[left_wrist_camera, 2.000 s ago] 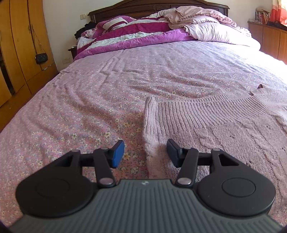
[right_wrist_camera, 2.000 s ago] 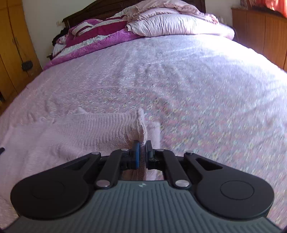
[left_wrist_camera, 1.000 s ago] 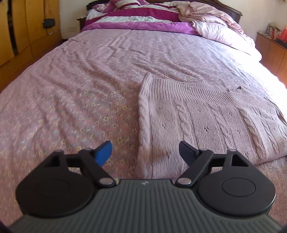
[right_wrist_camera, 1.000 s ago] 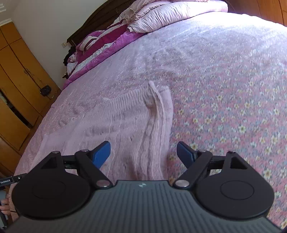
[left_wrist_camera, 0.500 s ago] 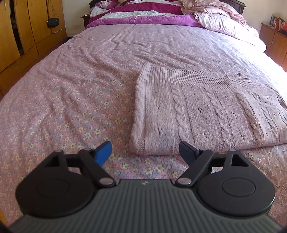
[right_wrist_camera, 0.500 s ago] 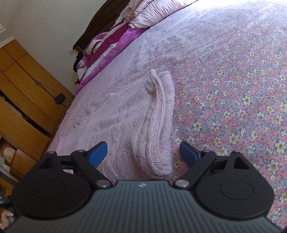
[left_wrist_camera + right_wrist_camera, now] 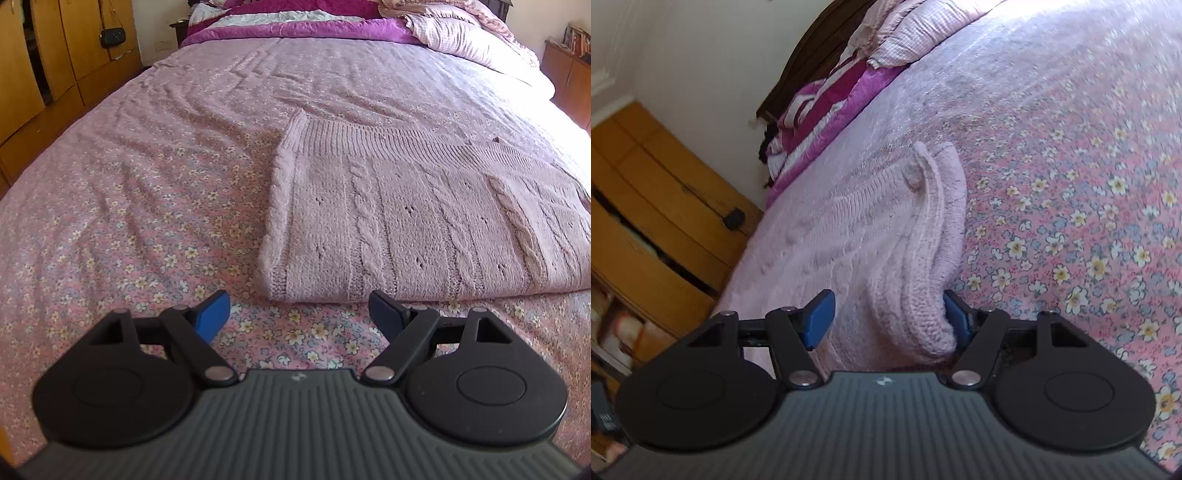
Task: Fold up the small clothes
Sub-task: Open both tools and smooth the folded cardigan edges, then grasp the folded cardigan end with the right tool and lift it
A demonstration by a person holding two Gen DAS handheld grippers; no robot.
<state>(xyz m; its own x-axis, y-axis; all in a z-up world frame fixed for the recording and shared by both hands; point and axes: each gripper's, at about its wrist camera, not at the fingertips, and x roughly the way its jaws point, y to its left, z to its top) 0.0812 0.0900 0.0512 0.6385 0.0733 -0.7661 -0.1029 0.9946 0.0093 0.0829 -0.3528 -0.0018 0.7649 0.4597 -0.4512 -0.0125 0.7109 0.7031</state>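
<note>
Bed, floral sheet: pink knitted sweater lies folded flat. Left gripper: fingers wide, empty, just short of its near edge. Right gripper: fingers closing around the sweater's corner, not yet pinching. Step: regrasping for another fold; next, both grippers need firm edge holds.

Bed, covered by a pink floral sheet. Lying directly on it: one folded pink cable-knit sweater, flat; purple-and-white striped quilt and pink pillows at the head.
</note>
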